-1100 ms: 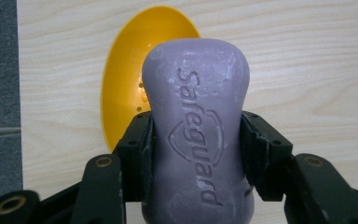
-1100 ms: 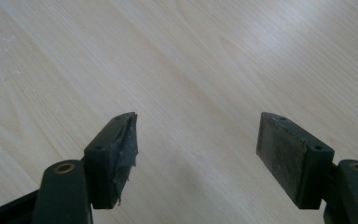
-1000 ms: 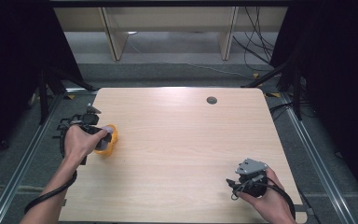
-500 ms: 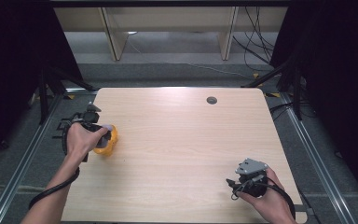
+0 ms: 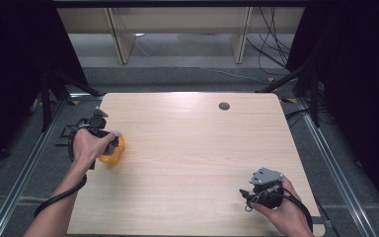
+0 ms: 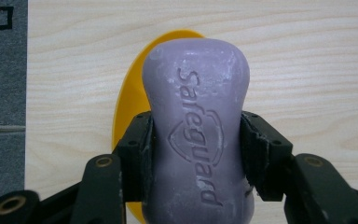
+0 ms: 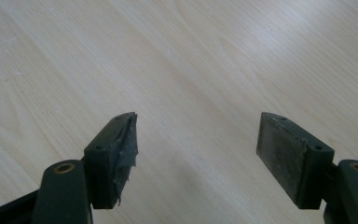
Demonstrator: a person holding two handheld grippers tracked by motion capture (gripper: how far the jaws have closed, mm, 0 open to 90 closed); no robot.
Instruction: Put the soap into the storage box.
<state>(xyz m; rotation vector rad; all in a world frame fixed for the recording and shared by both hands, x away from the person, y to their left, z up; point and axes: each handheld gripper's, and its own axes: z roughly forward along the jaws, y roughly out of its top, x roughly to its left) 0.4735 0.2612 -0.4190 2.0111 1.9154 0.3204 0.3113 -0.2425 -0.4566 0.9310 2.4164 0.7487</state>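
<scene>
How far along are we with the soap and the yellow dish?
Done: the left gripper is shut on the purple soap bar, pads at its waist. In hand: the bar sits over the yellow dish at the table's left edge; whether it touches the dish is unclear. Left: release or lift. The right gripper is open and idle.

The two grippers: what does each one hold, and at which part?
The left gripper holds the purple soap bar by its narrow waist, jaws on both sides. The right gripper holds nothing.
</scene>
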